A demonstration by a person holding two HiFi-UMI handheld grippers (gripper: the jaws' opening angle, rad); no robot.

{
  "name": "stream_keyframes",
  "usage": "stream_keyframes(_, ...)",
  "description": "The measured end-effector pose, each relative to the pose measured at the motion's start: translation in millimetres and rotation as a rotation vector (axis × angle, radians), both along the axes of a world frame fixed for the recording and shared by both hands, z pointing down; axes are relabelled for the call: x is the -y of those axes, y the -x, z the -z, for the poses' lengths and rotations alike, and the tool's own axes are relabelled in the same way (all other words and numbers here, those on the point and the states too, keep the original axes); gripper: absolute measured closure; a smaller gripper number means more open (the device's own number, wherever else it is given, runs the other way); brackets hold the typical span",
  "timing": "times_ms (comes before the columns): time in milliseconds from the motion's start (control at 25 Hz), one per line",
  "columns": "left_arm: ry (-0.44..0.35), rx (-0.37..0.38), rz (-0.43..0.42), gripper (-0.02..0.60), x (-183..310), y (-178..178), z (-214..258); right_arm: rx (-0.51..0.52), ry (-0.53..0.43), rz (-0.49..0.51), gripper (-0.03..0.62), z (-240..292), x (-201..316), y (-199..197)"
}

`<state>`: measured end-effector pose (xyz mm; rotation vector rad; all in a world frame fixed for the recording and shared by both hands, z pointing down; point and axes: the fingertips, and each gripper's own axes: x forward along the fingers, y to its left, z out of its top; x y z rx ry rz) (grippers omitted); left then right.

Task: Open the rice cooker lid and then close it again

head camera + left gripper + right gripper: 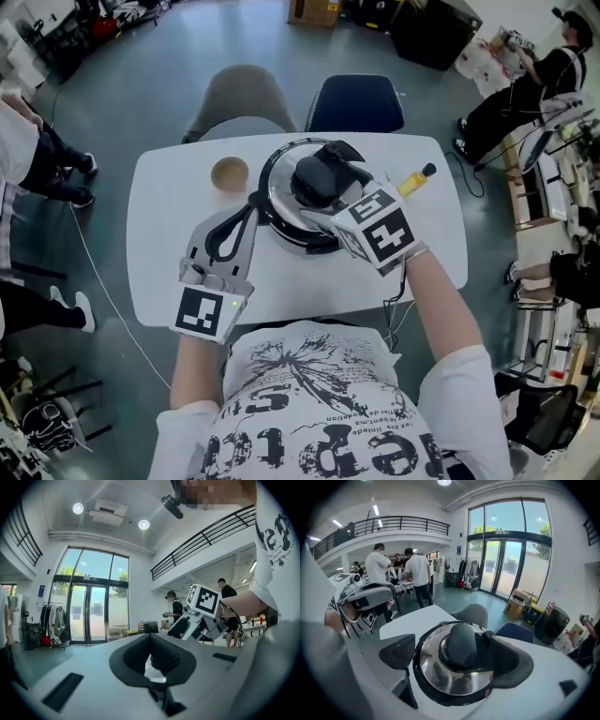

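Observation:
The rice cooker stands in the middle of the white table (159,244), its shiny steel lid (281,192) down, with a black knob (317,176) on top. My right gripper (325,187) reaches over the lid from the near right, tilted downward. Its jaws stand open with the knob (461,644) between them. The right pad (513,660) lies close against the knob, while the left pad (398,652) is clear of it. My left gripper (251,202) rests level beside the cooker's left side, shut and empty, its pads (164,656) meeting.
A small brown cup (230,173) sits left of the cooker and a yellow bottle (412,180) lies to its right. A grey chair (239,103) and a blue chair (356,103) stand behind the table. People stand around the room's edges.

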<state>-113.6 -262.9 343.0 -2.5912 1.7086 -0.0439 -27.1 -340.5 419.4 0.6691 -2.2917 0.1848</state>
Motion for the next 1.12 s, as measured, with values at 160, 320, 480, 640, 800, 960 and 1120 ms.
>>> stream_keyframes(160,0.003,-0.014,0.005,0.568,8.8,3.9,-6.5,-0.111,0.081,0.025,0.092,-23.6,20.7,9.8)
stream_keyframes(320,0.016,0.017,0.001,0.568,14.8,7.4,-8.3,-0.227,0.131,0.045,0.142,-37.6,33.8,17.3)
stream_keyframes(480,0.026,0.035,0.021,0.568,20.4,9.7,-12.5,-0.292,0.2,0.035,0.201,-50.2,39.4,18.4)
stream_keyframes(640,0.048,0.009,0.038,0.568,22.5,11.7,-12.9,-0.335,0.26,0.063,0.258,-59.2,34.9,18.9)
stream_keyframes(800,0.056,0.012,0.048,0.568,24.9,11.9,-8.8,-0.337,0.29,0.08,0.271,-60.0,29.5,17.8)
stream_keyframes(960,0.052,0.011,0.075,0.568,33.7,15.1,-7.3,-0.35,0.294,0.084,0.27,-63.6,32.3,21.5)
stream_keyframes(1120,0.04,0.023,0.091,0.568,41.3,14.3,-4.0,-0.344,0.298,0.077,0.275,-62.6,35.9,21.0)
